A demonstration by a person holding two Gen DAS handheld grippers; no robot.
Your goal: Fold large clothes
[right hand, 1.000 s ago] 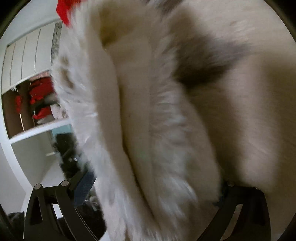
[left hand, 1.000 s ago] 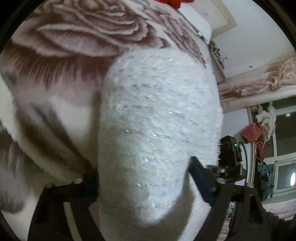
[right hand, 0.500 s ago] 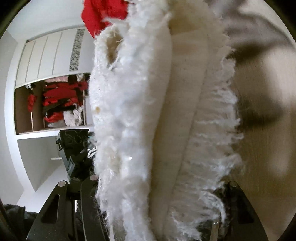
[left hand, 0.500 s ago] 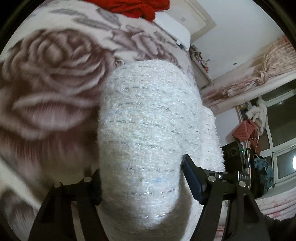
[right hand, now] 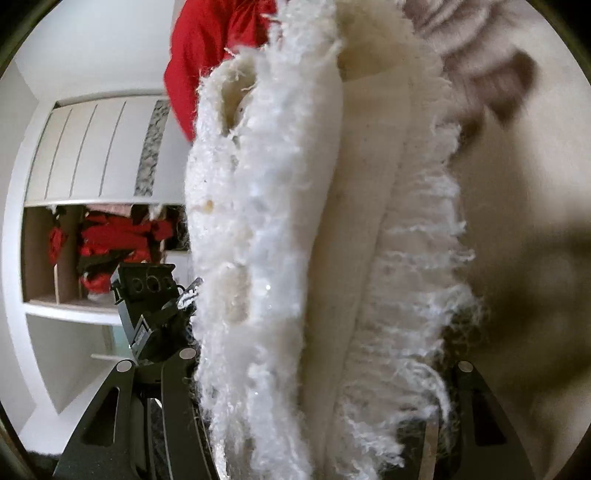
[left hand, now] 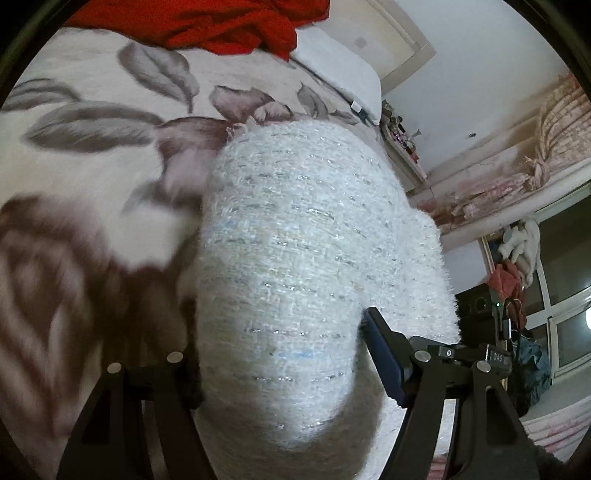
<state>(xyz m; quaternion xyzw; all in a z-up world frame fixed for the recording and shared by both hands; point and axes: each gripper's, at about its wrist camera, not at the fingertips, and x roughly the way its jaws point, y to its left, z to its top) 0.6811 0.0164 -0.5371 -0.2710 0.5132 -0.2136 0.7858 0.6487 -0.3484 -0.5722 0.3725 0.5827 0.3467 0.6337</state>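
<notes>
A white fuzzy tweed garment (left hand: 303, 240) with silver threads bulges up between the fingers of my left gripper (left hand: 280, 350), which is shut on it. The blue right pad (left hand: 380, 354) presses into the cloth, and the left pad is hidden behind it. In the right wrist view the same garment (right hand: 258, 221) shows as a doubled fringed edge with a cream lining. My right gripper (right hand: 321, 365) is shut on that edge. The garment hangs lifted above the rose-print blanket (left hand: 92, 122).
A red garment (left hand: 229, 26) lies bunched at the far end of the bed beside a white pillow (left hand: 343, 74). A cluttered shelf (left hand: 402, 140), a curtain (left hand: 517, 173) and a window (left hand: 565, 295) lie to the right. An open wardrobe (right hand: 110, 243) holds red clothes.
Both grippers have carried the garment across the bed toward the red garment, which now fills more of the top. The blanket's pattern has slid back beneath them.
</notes>
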